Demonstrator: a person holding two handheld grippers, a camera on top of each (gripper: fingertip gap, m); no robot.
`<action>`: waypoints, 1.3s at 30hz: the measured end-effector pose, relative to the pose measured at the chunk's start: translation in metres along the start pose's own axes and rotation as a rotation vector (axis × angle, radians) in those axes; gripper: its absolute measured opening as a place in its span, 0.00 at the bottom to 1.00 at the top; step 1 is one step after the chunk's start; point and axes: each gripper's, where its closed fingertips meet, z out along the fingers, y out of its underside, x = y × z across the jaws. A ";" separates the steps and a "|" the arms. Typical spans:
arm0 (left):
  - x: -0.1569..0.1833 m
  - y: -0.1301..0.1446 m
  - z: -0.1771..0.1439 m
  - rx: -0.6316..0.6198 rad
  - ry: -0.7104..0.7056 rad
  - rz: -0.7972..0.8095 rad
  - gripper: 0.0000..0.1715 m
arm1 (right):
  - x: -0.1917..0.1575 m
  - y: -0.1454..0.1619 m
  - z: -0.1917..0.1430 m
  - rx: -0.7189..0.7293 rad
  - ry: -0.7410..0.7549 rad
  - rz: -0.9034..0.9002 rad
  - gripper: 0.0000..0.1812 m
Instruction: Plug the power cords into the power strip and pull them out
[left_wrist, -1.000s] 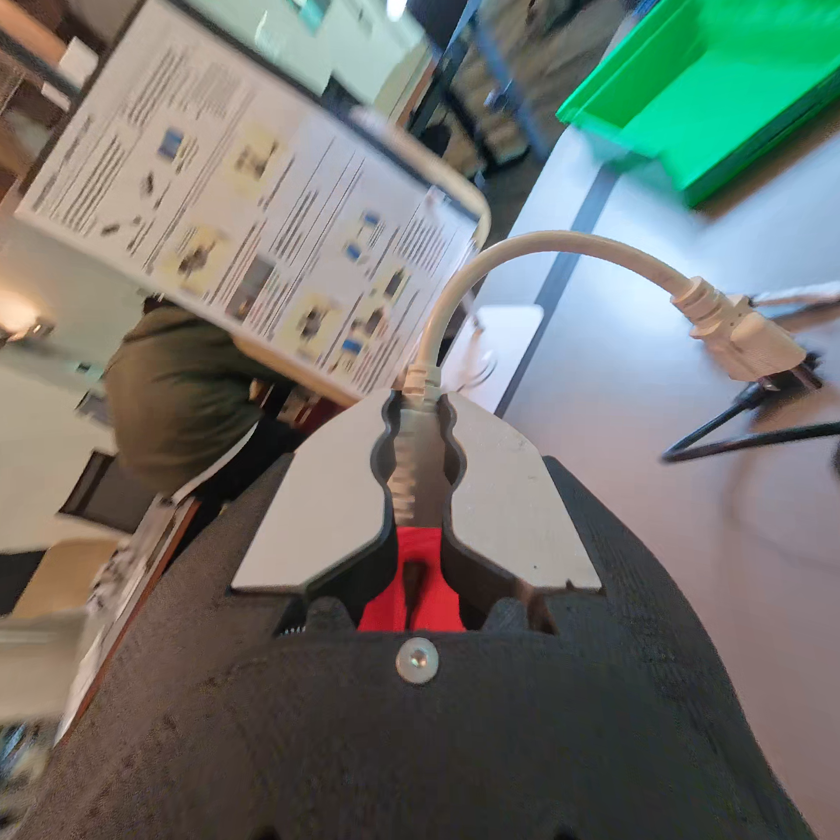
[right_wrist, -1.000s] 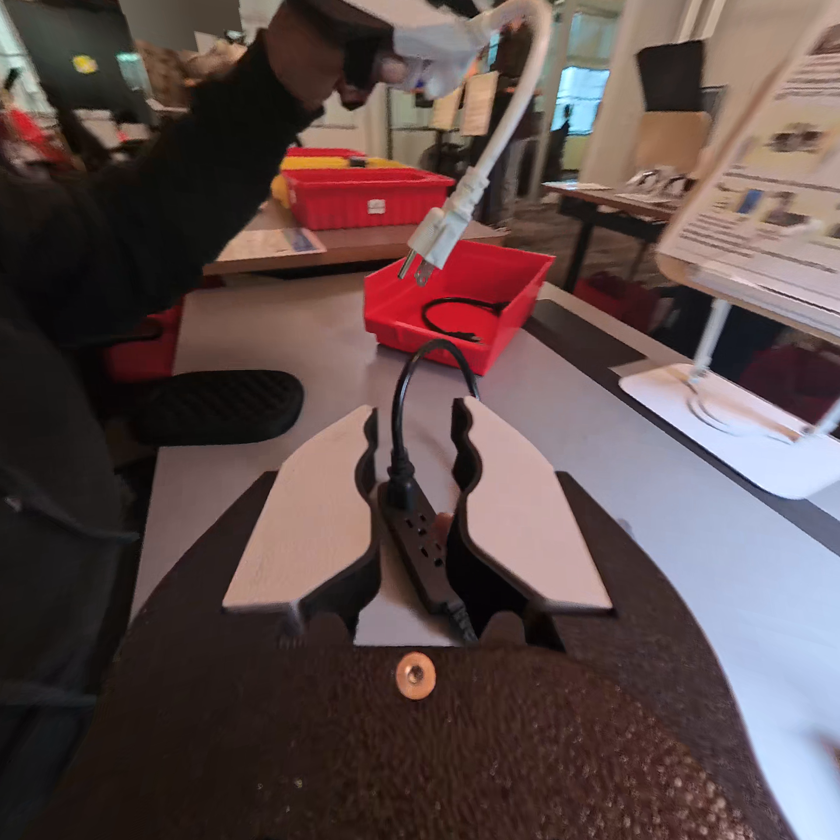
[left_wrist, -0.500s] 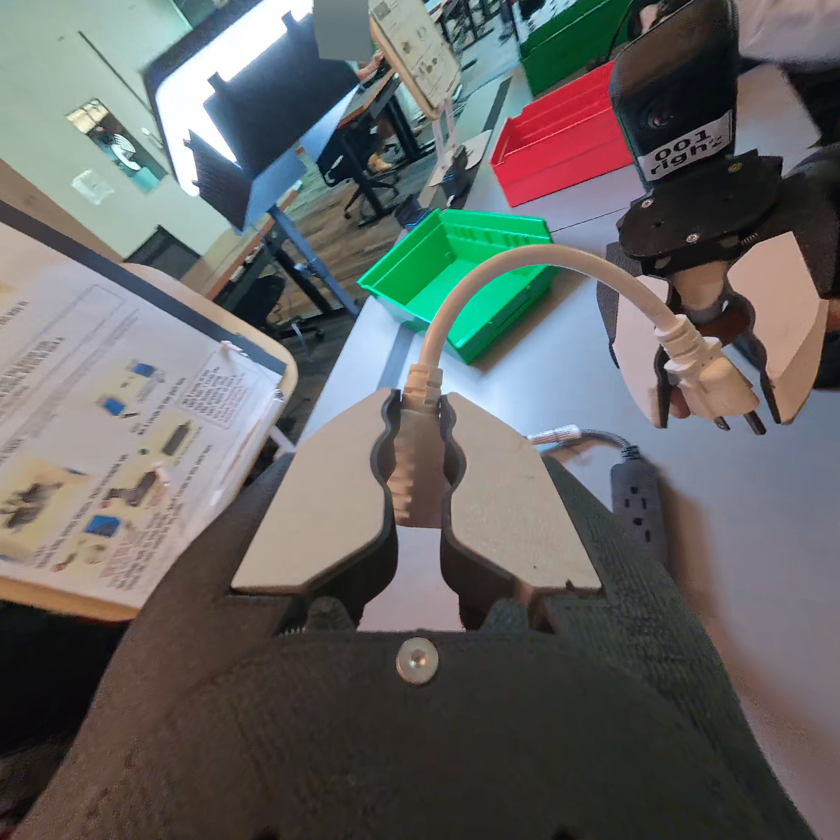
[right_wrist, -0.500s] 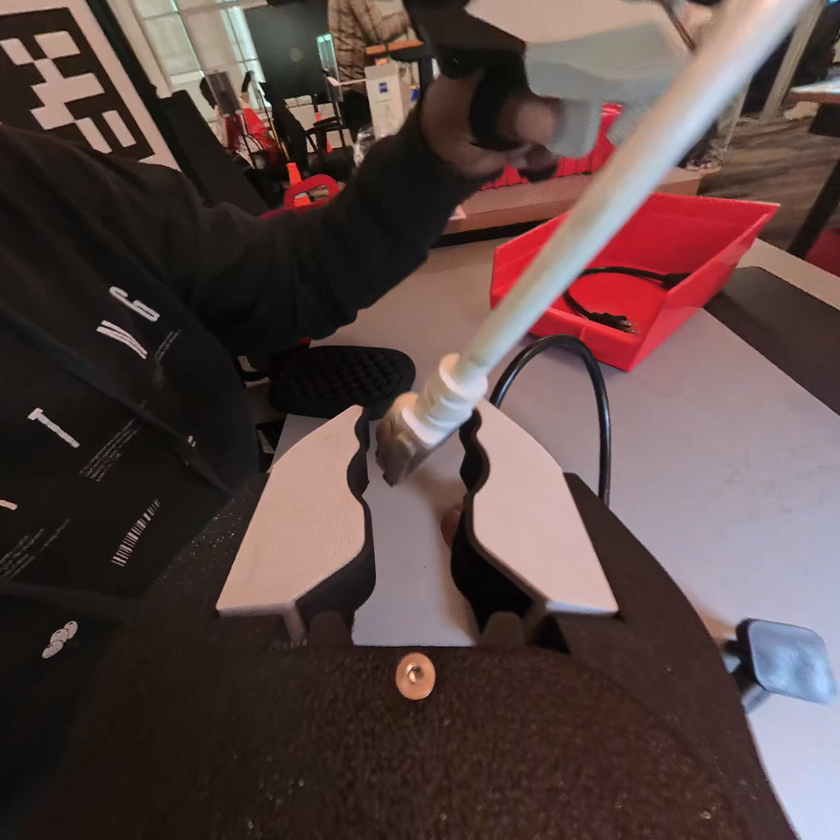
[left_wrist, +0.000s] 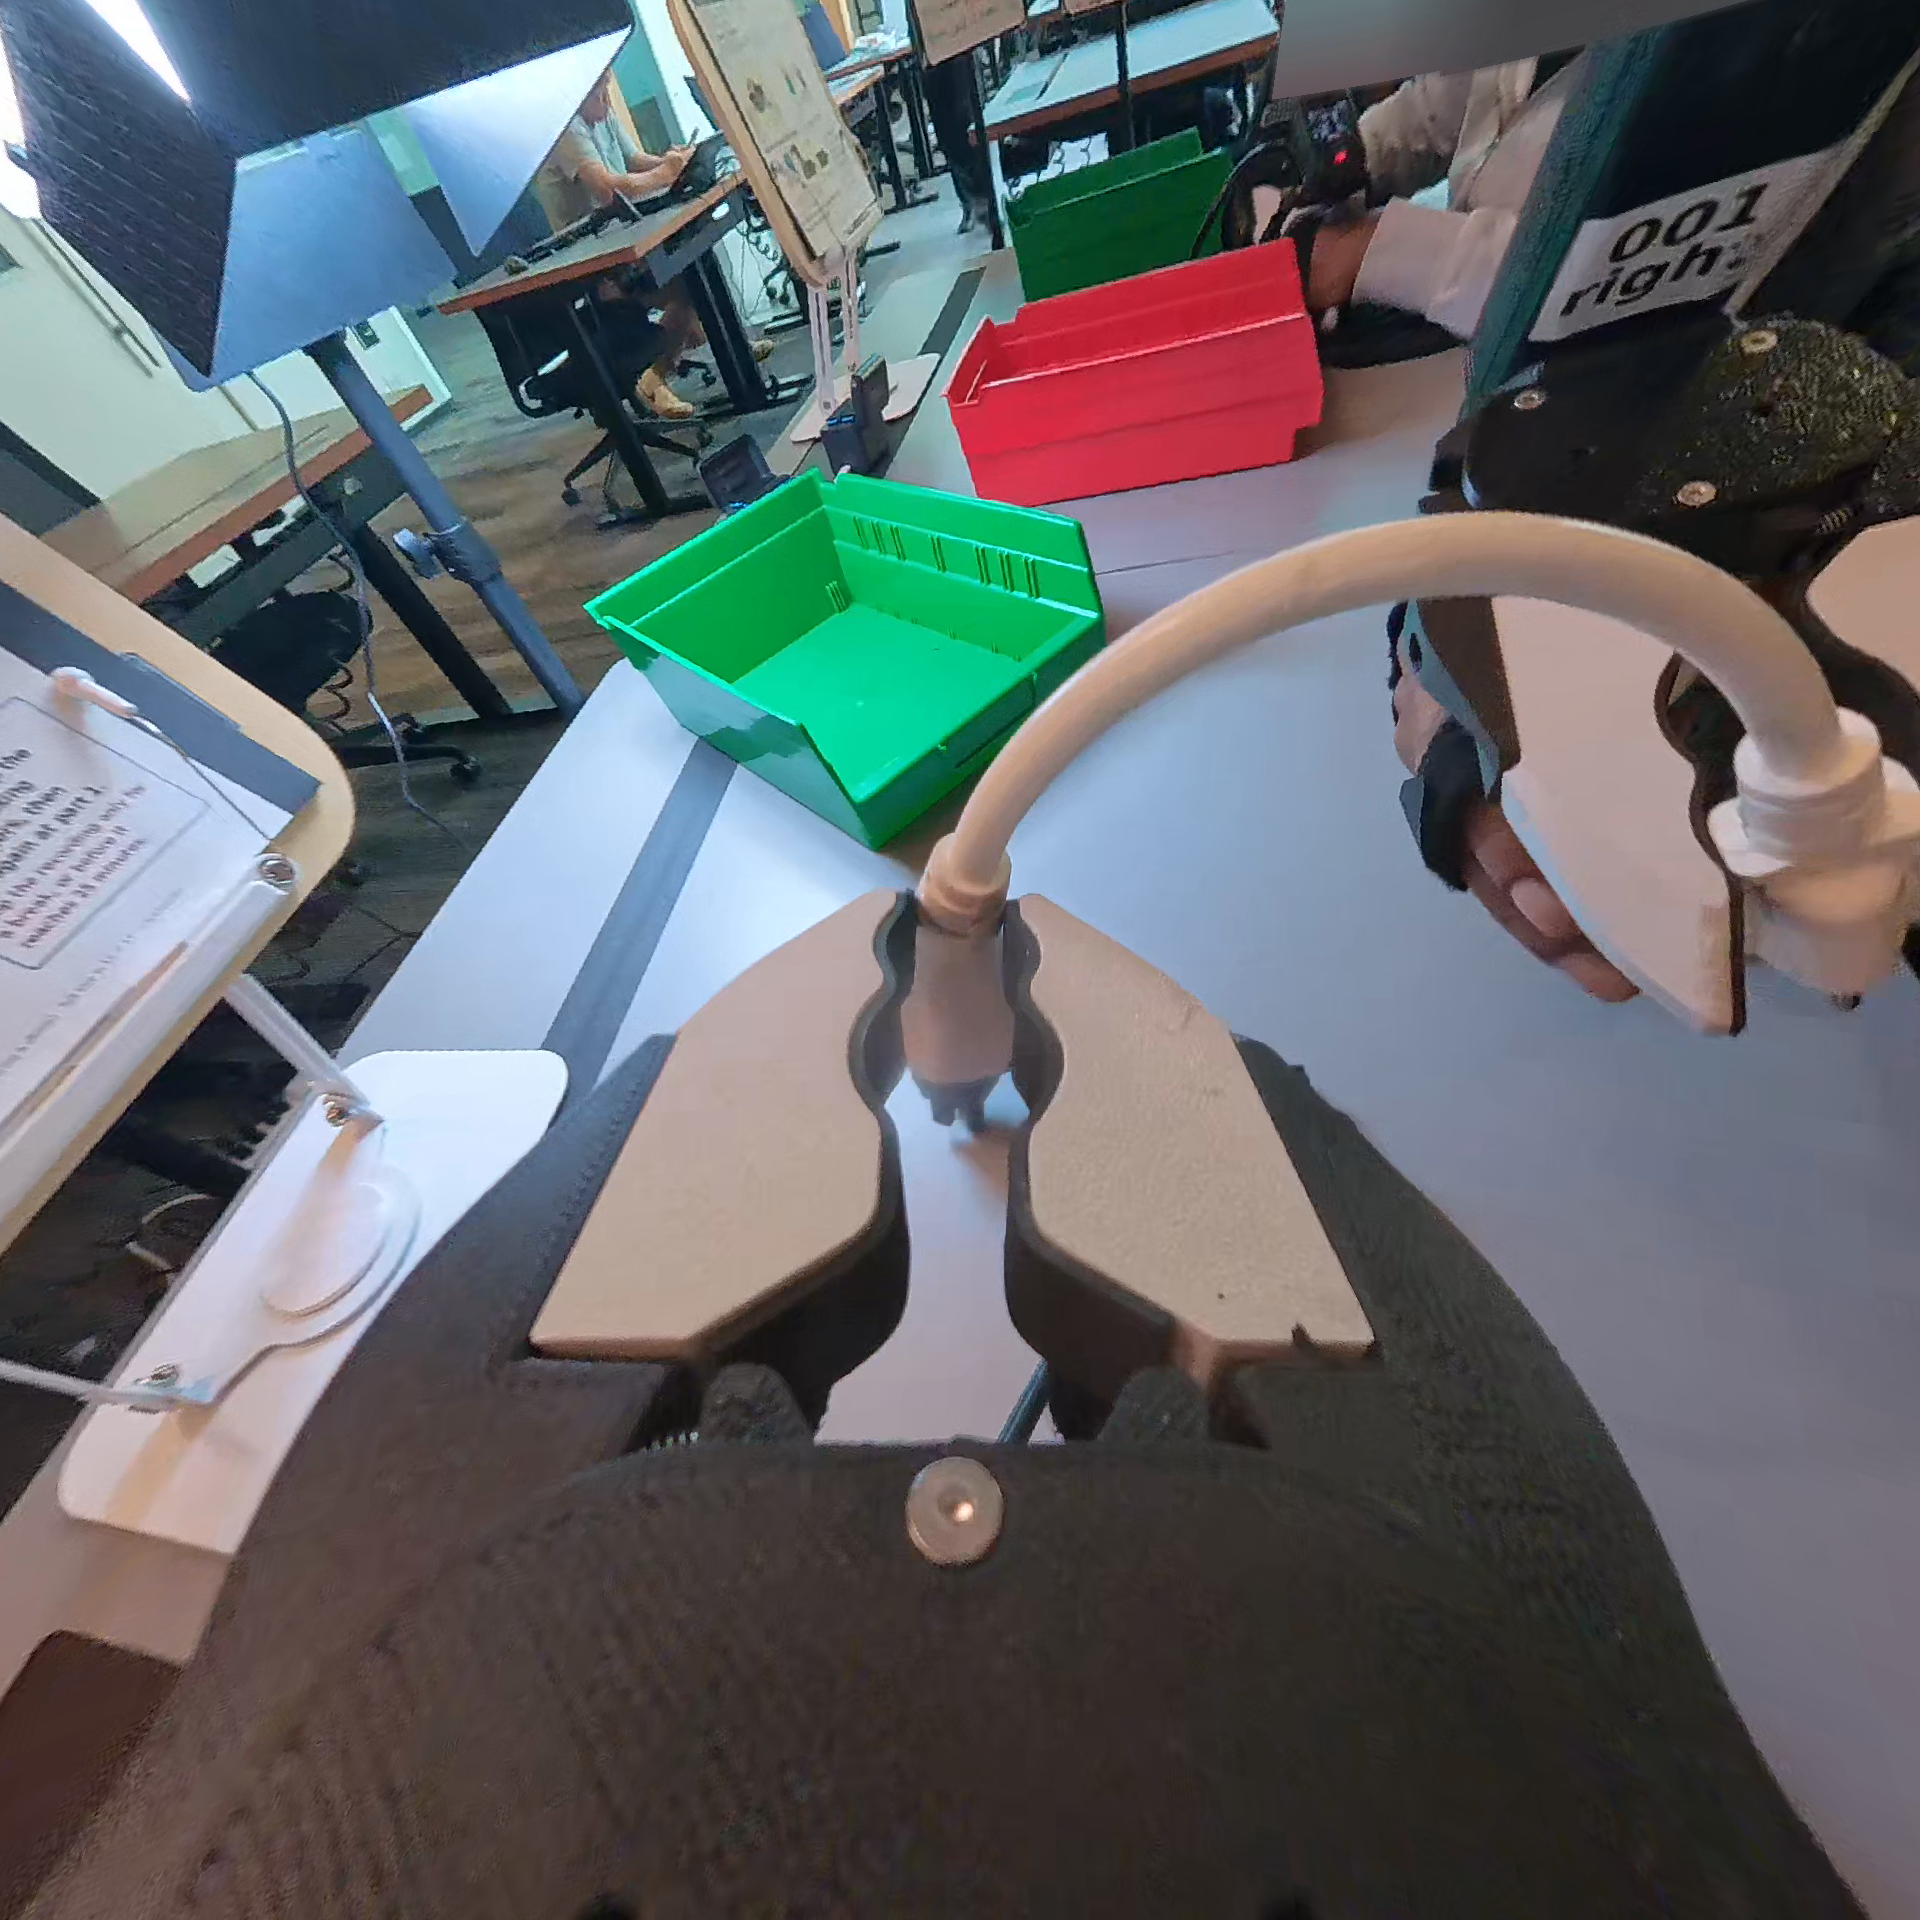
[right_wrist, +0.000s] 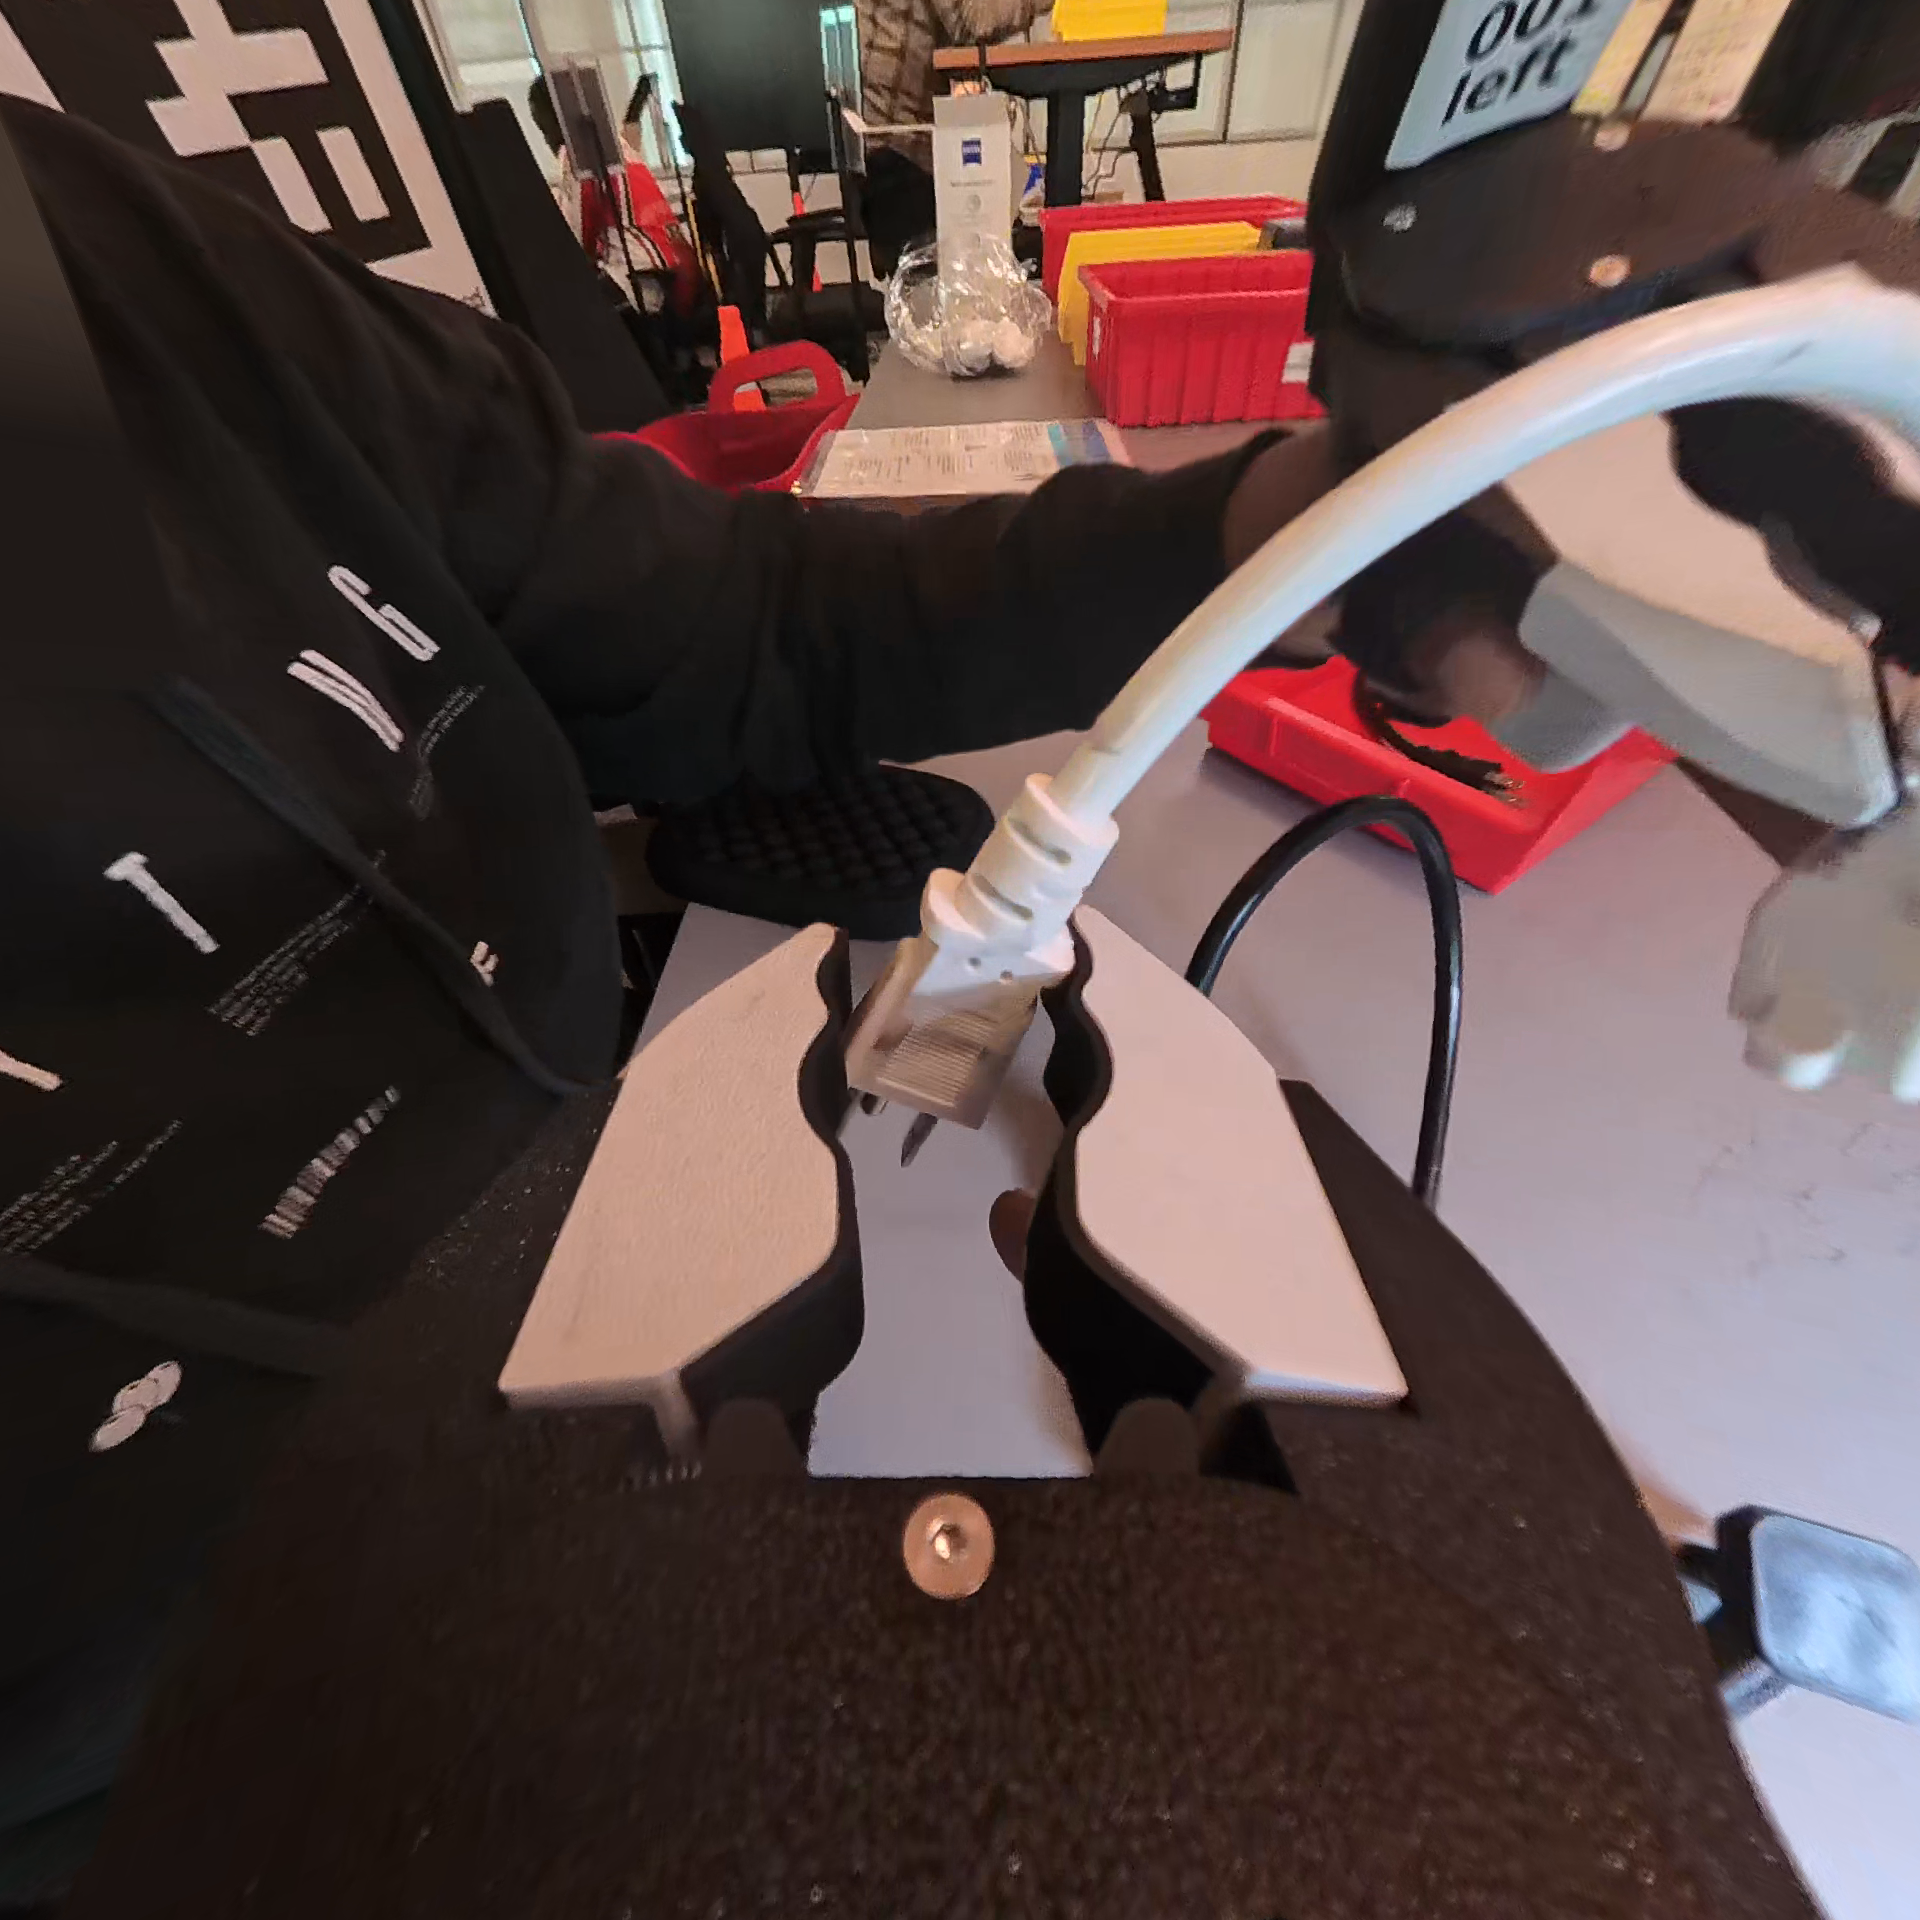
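Handover in progress: a short white power cord (left_wrist: 1226, 613) arches between two hand-held grippers above a grey bench (left_wrist: 1558, 1195). Nearest in the left wrist view, the left gripper (left_wrist: 956, 997) is clamped on one end of the cord, dark prongs showing between its fingers. In the right wrist view, the right gripper (right_wrist: 951, 1029) has its fingers set either side of the pronged plug (right_wrist: 940, 1023) at the cord's other end; whether they press it or only bracket it cannot be told.

Beyond the plug, a black cable (right_wrist: 1423, 987) loops up off the bench, and a dark block (right_wrist: 1829, 1621) at the right edge of that view may belong to the power strip, though no sockets show. Farther along the bench sits a red bin (right_wrist: 1340, 753) holding a black cord; a green bin (left_wrist: 862, 665) rests near the far edge, with another red bin (left_wrist: 1132, 374) behind it.

The step in hand looks like passing the plug to the right gripper. Next, that gripper would need a firm hold on the plug body, the left one would let go, and the prongs would have to be lined up with a socket.
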 end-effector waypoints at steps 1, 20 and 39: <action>0.001 -0.001 0.003 0.011 0.004 -0.016 0.09 | 0.002 -0.001 0.002 0.004 0.022 -0.013 0.21; 0.039 -0.030 -0.013 0.174 0.037 -0.266 0.20 | 0.121 0.002 0.006 -0.073 0.842 -0.265 0.16; 0.059 -0.024 -0.047 0.113 0.250 0.048 0.00 | 0.049 0.050 0.013 -0.103 0.251 -0.173 0.28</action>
